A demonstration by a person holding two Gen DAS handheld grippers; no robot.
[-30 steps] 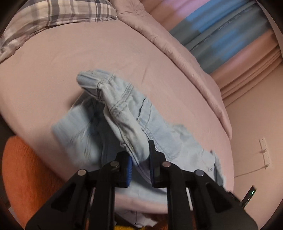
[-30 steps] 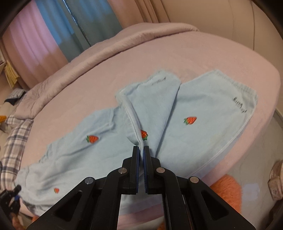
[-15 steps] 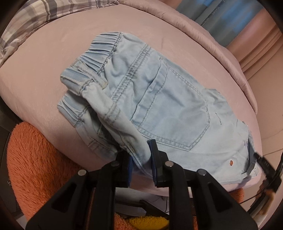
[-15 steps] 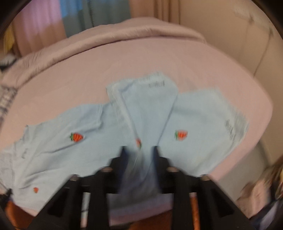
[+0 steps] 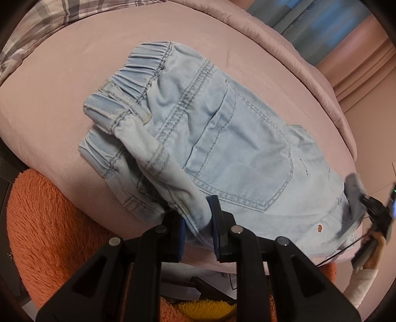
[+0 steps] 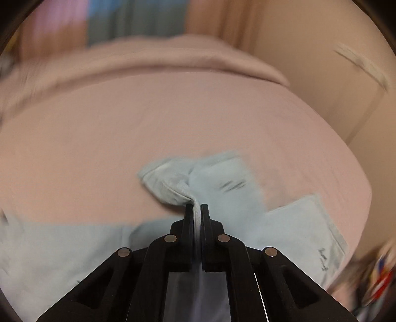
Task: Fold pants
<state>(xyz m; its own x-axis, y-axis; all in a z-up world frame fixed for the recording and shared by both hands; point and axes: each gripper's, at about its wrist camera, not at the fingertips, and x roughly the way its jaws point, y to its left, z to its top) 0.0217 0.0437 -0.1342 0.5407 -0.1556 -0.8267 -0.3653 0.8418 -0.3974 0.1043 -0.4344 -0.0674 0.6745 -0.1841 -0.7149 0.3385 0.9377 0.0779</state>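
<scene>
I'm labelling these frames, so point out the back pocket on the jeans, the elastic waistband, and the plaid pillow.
back pocket (image 5: 247,158), left wrist view, middle of the pocket panel
elastic waistband (image 5: 138,71), left wrist view, gathered ribbing
plaid pillow (image 5: 61,17), left wrist view, checked fabric

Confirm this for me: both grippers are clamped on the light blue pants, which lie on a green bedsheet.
Not quite. The bedsheet is pink, not green, as the left wrist view shows. The rest holds: the left gripper and right gripper are both clamped on the light blue pants.
</scene>
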